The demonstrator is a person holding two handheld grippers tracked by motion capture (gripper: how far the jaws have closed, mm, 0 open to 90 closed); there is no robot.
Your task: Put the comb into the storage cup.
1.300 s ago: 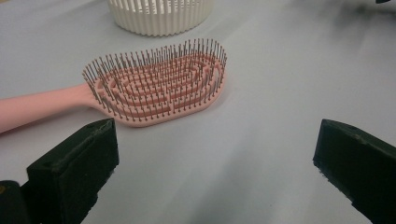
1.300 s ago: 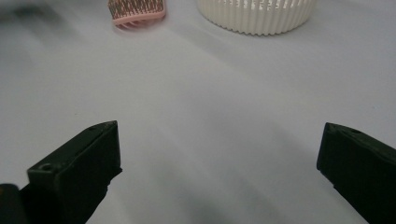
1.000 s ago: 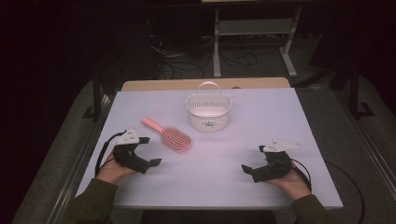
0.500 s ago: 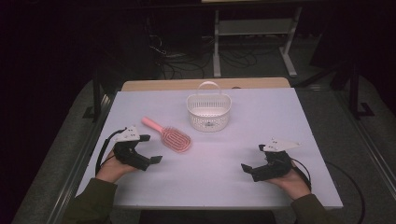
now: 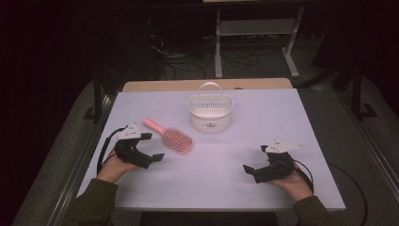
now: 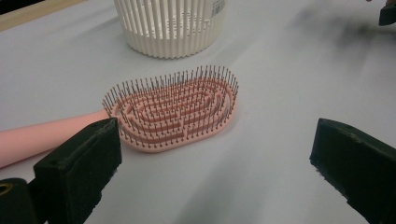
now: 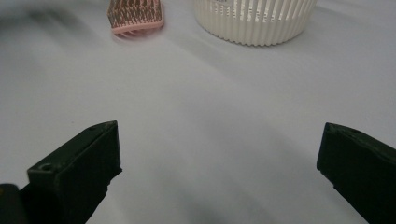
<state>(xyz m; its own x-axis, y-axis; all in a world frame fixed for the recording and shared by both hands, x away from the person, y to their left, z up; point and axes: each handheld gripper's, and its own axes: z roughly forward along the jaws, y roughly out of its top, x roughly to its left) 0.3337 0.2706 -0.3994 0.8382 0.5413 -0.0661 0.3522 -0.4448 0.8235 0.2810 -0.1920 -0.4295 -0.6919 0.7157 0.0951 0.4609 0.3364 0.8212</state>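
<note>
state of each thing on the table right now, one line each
pink hairbrush: lying flat, bristles up, handle pointing toward the table's far left, not held
white basket: upright, handle raised, nothing visible inside
left tongs: open, just short of the hairbrush, not touching it
right tongs: open, holding nothing, low over the white table
</note>
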